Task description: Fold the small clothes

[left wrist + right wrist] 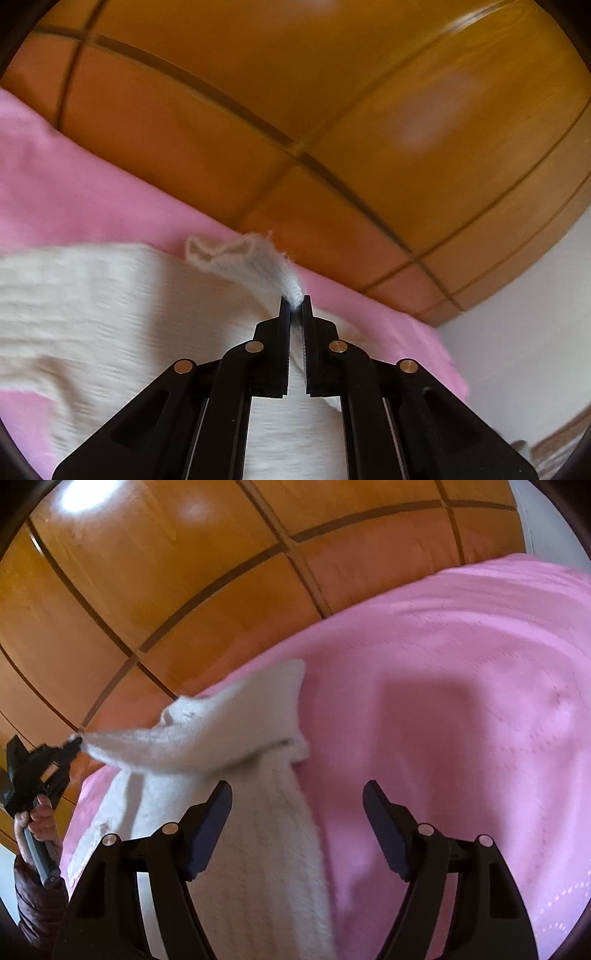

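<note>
A small cream knitted garment lies on a pink blanket. My left gripper is shut on a corner of the garment and lifts it off the blanket. In the right wrist view the garment runs down the middle, and its lifted corner stretches left to the left gripper, held in a hand. My right gripper is open and empty, above the garment's right edge and the pink blanket.
A wooden wardrobe with dark panel lines stands right behind the blanket, also in the right wrist view. A white wall is at the right. The person's hand and dark sleeve are at the left edge.
</note>
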Demonstrator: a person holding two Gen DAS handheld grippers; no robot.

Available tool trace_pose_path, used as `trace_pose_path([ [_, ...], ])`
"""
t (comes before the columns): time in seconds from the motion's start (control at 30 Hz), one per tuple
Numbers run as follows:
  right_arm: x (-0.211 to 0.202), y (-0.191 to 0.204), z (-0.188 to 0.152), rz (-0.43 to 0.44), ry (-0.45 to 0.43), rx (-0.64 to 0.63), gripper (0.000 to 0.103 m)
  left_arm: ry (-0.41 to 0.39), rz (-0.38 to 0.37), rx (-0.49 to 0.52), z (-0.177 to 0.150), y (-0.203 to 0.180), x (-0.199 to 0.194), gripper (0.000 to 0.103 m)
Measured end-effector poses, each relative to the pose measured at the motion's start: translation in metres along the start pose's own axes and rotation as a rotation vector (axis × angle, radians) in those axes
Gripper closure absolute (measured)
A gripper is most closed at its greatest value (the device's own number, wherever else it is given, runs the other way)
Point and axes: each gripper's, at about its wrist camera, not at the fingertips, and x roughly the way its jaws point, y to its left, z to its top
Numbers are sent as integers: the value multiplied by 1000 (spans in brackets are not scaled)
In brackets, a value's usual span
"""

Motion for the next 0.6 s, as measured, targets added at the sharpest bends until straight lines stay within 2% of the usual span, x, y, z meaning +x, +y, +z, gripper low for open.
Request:
trace_pose_path([
  [0.07, 5, 14, 5, 12, -11, -24, 33, 36, 68, 26, -8, 15, 6, 99],
  [0.27, 43, 74, 18, 6, 6, -174, 37, 115, 195, 54, -37, 42, 36, 99],
  [0.4, 93, 96, 14, -131, 68, -284, 43, 130, 307, 105, -49, 53, 45, 99],
  [0.43, 108, 95, 10, -190, 92, -307, 43, 133, 359, 125, -53, 61, 42, 92],
  [0.5, 122, 91, 3, -231, 100, -319, 41, 112, 441, 165, -56, 65, 43, 82],
  [0.6, 122, 93, -1, -253, 73, -341, 39, 100, 453, 171, -59, 74, 34, 82],
])
